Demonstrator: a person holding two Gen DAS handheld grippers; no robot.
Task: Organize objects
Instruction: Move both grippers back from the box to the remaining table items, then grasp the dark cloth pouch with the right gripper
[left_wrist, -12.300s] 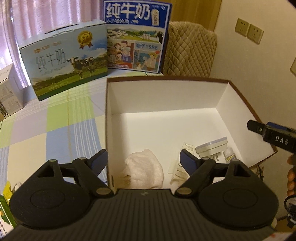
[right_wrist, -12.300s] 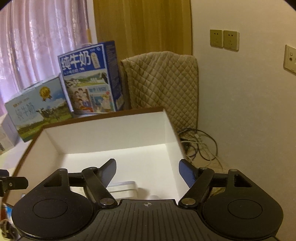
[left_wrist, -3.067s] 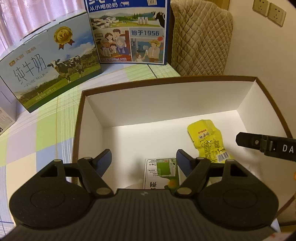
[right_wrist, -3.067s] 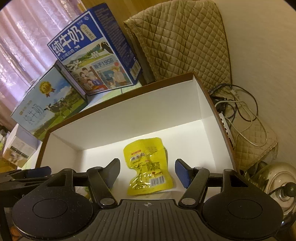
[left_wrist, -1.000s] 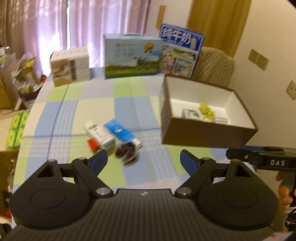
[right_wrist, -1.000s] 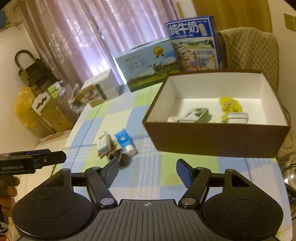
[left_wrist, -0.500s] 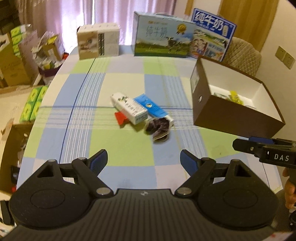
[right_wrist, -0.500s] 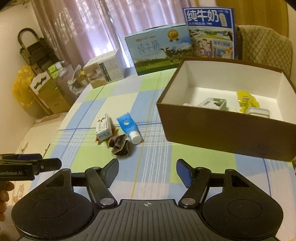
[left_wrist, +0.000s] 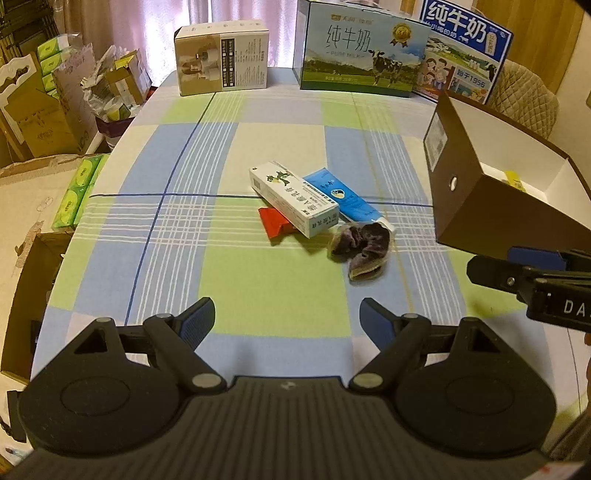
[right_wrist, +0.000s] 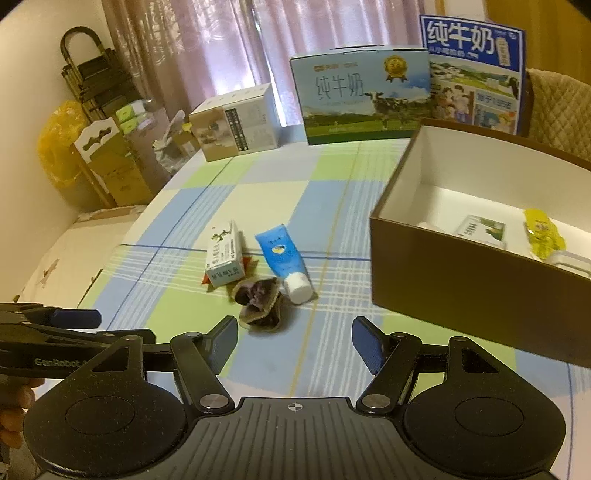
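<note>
Both grippers, left (left_wrist: 286, 319) and right (right_wrist: 293, 341), were withdrawn from the brown cardboard box (right_wrist: 461, 280), jaws spread and empty; beside it, a blue plastic tube (right_wrist: 282, 256) remained unsorted.

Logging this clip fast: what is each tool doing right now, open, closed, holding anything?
Left tool: open, empty, above the table.
Right tool: open, empty, near the dark crumpled wrapper.

Both wrist cameras are looking down from above the near table edge, facing far across the checked tablecloth (left_wrist: 280, 280). Both are taking in the white carton (left_wrist: 293, 197) (right_wrist: 225, 254), brown box (left_wrist: 476, 206) (right_wrist: 461, 280) and far milk cartons (left_wrist: 358, 51) (right_wrist: 362, 96).
</note>
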